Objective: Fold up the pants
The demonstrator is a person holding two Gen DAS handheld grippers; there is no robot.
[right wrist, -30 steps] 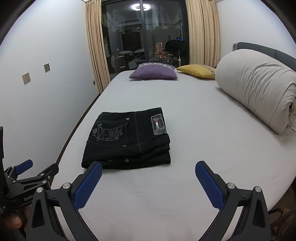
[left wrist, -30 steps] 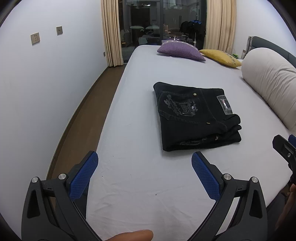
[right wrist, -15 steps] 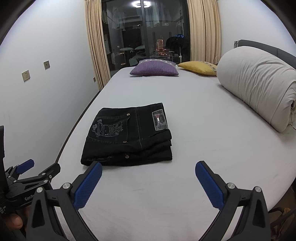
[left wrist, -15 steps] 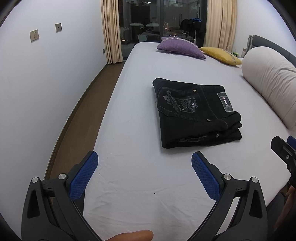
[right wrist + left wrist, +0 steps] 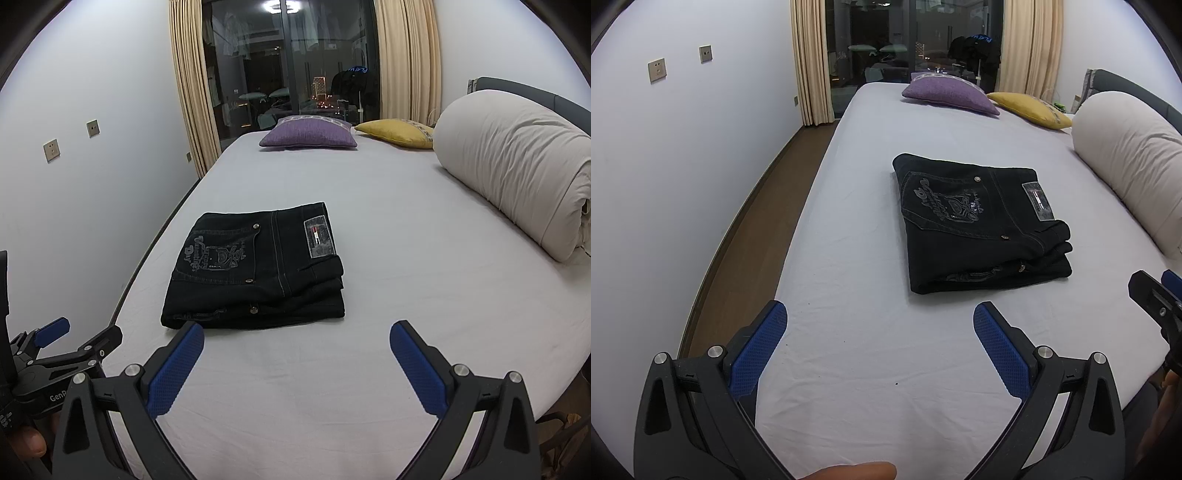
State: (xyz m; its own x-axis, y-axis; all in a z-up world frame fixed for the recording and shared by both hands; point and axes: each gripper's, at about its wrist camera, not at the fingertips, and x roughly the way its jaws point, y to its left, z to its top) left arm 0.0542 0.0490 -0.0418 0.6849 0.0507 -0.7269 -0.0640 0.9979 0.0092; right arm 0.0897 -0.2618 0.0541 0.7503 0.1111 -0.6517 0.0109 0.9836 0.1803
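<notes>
Black jeans lie folded into a flat stack on the bed's white sheet, back pocket embroidery and a grey waist patch facing up. My left gripper hangs open above the sheet, nearer than the jeans and a little left of them, with nothing between its blue pads. My right gripper is open too, just short of the stack's near edge, empty. Each gripper shows at the edge of the other's view: the right gripper, the left gripper.
A rolled cream duvet lies along the bed's right side. A purple cushion and a yellow cushion sit at the far end before a dark window with curtains. A wall and a strip of wood floor run along the left.
Both grippers have drawn back and lifted slightly, so the jeans sit a bit farther off in the views. The jeans have not moved. Both stay open.
</notes>
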